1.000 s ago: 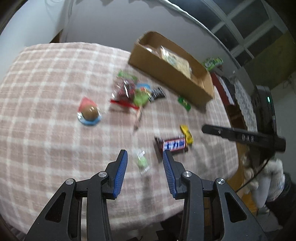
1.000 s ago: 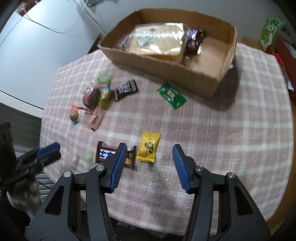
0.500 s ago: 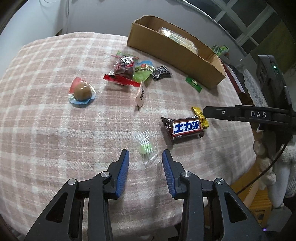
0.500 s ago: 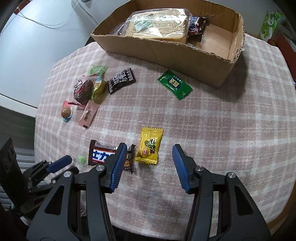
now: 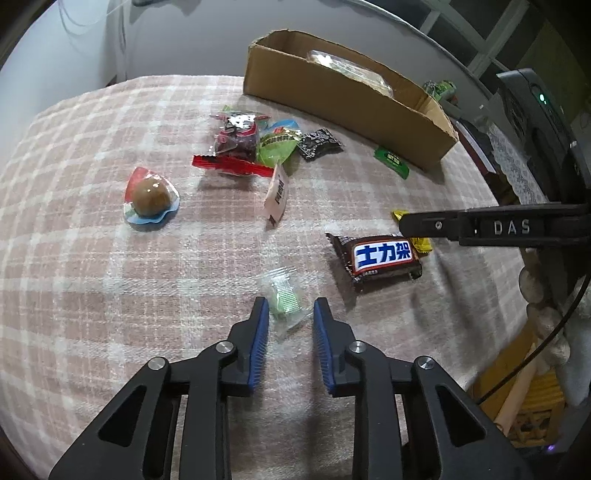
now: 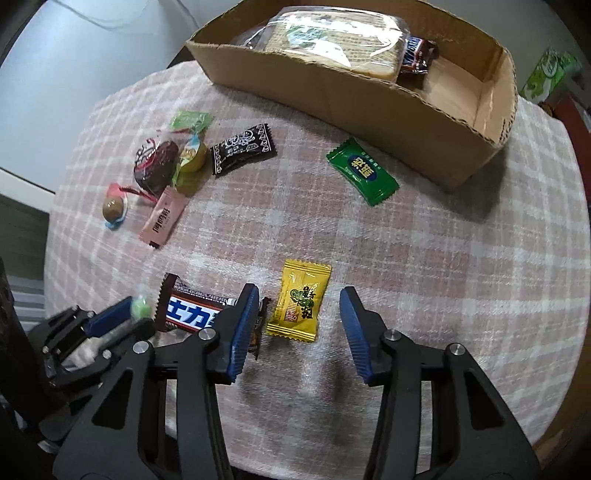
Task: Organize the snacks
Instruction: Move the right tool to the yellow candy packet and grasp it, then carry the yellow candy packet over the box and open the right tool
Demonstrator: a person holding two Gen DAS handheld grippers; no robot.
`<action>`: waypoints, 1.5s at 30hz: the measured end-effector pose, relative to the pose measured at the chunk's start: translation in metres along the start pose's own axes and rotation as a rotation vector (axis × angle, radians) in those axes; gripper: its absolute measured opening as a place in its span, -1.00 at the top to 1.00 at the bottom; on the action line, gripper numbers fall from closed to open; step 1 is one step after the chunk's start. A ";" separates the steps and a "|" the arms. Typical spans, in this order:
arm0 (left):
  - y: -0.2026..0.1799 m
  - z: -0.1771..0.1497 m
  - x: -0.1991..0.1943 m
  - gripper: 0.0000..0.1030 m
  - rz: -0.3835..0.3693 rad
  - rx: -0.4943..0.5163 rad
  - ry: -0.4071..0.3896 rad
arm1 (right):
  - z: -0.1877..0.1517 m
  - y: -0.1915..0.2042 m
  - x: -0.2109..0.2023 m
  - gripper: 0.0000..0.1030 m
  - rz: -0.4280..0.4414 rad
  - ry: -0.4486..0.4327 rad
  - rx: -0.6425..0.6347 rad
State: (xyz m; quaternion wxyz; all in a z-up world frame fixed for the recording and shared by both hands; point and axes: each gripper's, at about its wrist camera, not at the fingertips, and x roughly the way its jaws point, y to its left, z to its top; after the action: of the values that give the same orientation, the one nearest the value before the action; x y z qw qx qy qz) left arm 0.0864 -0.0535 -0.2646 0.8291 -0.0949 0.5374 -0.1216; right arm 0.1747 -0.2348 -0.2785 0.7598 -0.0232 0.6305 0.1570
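Left wrist view: the left gripper (image 5: 287, 308) is held spread around a clear-wrapped green candy (image 5: 283, 294) on the tablecloth (image 5: 74, 258).

Right wrist view: the right gripper (image 6: 298, 307) is held spread above a yellow candy packet (image 6: 301, 301); the cardboard box (image 6: 354, 85) is seen beyond.

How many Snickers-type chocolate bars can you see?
2: one chocolate bar lies on the tablecloth beside the yellow candy; another sits inside the cardboard box. More may be hidden.

Domestic room: round table with pink plaid tablecloth (image 6: 461, 258), lace-edged cloth (image 5: 517, 173) on far-right furniture, paned window (image 5: 476, 33) beyond.
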 end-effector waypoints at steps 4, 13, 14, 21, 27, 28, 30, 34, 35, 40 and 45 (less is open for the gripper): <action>0.004 0.001 -0.001 0.59 -0.012 -0.014 0.000 | 0.002 0.001 0.000 0.07 -0.005 0.008 -0.010; 0.006 0.001 -0.003 0.59 -0.012 -0.020 -0.002 | -0.002 0.006 0.008 0.15 -0.022 0.038 -0.042; 0.006 0.001 -0.003 0.59 -0.012 -0.021 -0.002 | -0.002 0.011 0.010 0.15 -0.038 0.038 -0.064; 0.009 0.004 -0.002 0.61 -0.018 -0.038 -0.002 | -0.001 0.013 0.012 0.47 -0.080 0.038 -0.103; 0.011 0.005 -0.003 0.62 -0.023 -0.053 -0.005 | 0.000 0.011 0.012 0.48 -0.079 0.031 -0.107; 0.012 0.006 -0.005 0.62 -0.022 -0.060 -0.010 | -0.001 0.009 0.011 0.48 -0.075 0.027 -0.103; 0.015 0.007 -0.008 0.62 -0.025 -0.076 -0.017 | -0.004 0.008 0.007 0.49 -0.066 0.016 -0.092; 0.021 0.011 -0.014 0.62 -0.023 -0.095 -0.032 | -0.004 0.005 -0.008 0.49 -0.053 -0.006 -0.077; 0.022 0.012 -0.018 0.62 -0.024 -0.099 -0.039 | -0.003 0.005 -0.013 0.49 -0.050 -0.015 -0.076; 0.023 0.023 -0.030 0.62 -0.028 -0.104 -0.072 | -0.001 -0.002 -0.032 0.49 -0.034 -0.052 -0.067; 0.018 0.041 -0.041 0.62 -0.043 -0.081 -0.111 | 0.003 -0.010 -0.054 0.49 -0.025 -0.095 -0.046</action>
State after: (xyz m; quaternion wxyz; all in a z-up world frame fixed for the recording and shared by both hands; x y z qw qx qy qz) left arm 0.1100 -0.0229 -0.2174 0.8502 -0.1465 0.4930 -0.1119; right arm 0.1721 -0.2550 -0.2278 0.7899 -0.0413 0.5897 0.1630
